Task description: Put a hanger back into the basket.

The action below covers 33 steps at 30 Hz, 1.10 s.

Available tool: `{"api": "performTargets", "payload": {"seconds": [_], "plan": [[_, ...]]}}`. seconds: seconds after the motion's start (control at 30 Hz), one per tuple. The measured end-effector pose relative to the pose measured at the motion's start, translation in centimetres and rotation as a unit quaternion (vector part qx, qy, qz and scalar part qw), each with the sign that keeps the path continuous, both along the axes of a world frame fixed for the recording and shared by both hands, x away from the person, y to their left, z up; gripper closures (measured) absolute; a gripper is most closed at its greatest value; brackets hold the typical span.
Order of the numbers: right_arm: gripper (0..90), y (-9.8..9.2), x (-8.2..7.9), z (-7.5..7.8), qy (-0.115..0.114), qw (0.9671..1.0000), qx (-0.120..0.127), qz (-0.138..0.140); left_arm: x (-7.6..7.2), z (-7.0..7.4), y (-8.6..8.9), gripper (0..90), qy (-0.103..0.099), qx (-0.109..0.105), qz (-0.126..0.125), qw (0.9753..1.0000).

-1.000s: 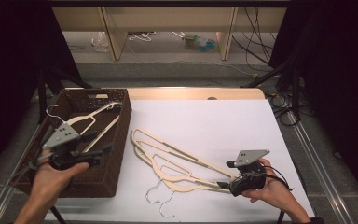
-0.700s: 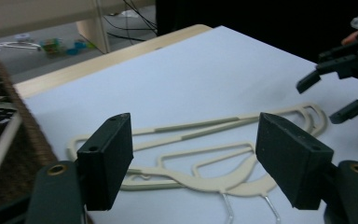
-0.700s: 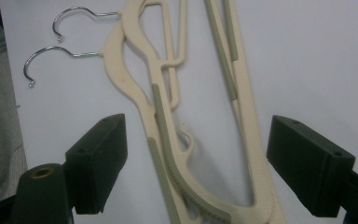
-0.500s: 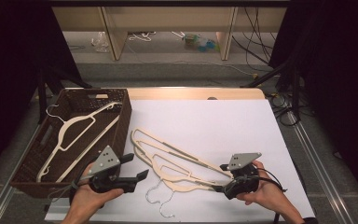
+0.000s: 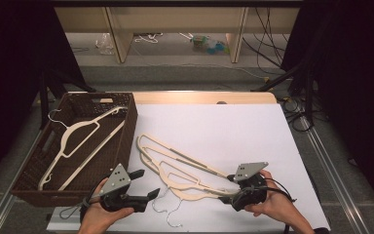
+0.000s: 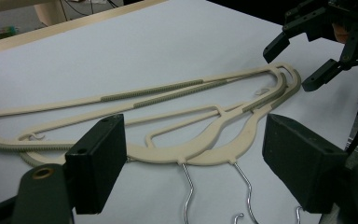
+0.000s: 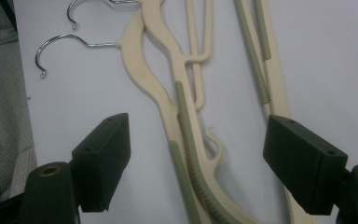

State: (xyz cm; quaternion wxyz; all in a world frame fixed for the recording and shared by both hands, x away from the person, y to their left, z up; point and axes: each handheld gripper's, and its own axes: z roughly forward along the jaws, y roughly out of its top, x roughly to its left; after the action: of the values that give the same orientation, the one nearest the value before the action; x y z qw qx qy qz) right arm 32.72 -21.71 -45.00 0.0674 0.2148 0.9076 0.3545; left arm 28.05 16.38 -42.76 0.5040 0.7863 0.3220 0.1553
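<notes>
White table [image 5: 233, 126]: both tools gape beside stacked hangers [image 5: 185, 168].

Both hands come in from the near edge, each holding a tool. The left tool [image 5: 143, 184] and the right tool [image 5: 230, 186] point toward each other, jaws spread wide.

On the table [image 5: 253, 126], a basket [image 5: 126, 131] sits at the left with one hanger [image 5: 80, 141] lying inside it, and just right of the basket two stacked hangers [image 5: 180, 168] lie on the sheet, their hooks [image 5: 168, 209] pointing toward the person. The left gripper [image 5: 146, 184] hovers at the near edge between the basket and those hooks, while the right gripper [image 5: 229, 187] sits at the stacked hangers' right end, with its jaws on either side of their arms [image 7: 191, 135]
</notes>
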Motion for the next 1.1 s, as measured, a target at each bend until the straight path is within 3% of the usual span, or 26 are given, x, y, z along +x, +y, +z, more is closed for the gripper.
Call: {"api": "performTargets", "payload": {"seconds": [0.3,0.53,0.8,0.9,1.1], "plan": [[23.7,0.2,-0.1,0.0,-0.002,1.0,-0.001,-0.004,-0.5,-0.3,-0.3,17.2,-0.002,-0.001,-0.014,0.9999],[24.3,0.7,0.2,0.0,-0.009,0.9999,-0.003,-0.006,-0.6,-0.5,-0.3,17.1,-0.005,0.001,-0.009,0.9999],[30.7,2.2,1.3,-0.1,-0.011,0.999,-0.042,0.008,-0.6,-0.7,-0.2,17.3,-0.004,0.0,-0.013,0.9999],[37.1,2.9,1.8,-0.2,-0.007,0.9977,-0.064,0.019,-0.4,-0.7,-0.2,17.3,-0.002,-0.002,-0.01,0.9999],[46.4,3.7,2.6,-0.6,0.004,0.9961,-0.083,0.031,-0.4,-0.8,-0.2,17.2,-0.004,0.006,-0.016,0.9999]]}}
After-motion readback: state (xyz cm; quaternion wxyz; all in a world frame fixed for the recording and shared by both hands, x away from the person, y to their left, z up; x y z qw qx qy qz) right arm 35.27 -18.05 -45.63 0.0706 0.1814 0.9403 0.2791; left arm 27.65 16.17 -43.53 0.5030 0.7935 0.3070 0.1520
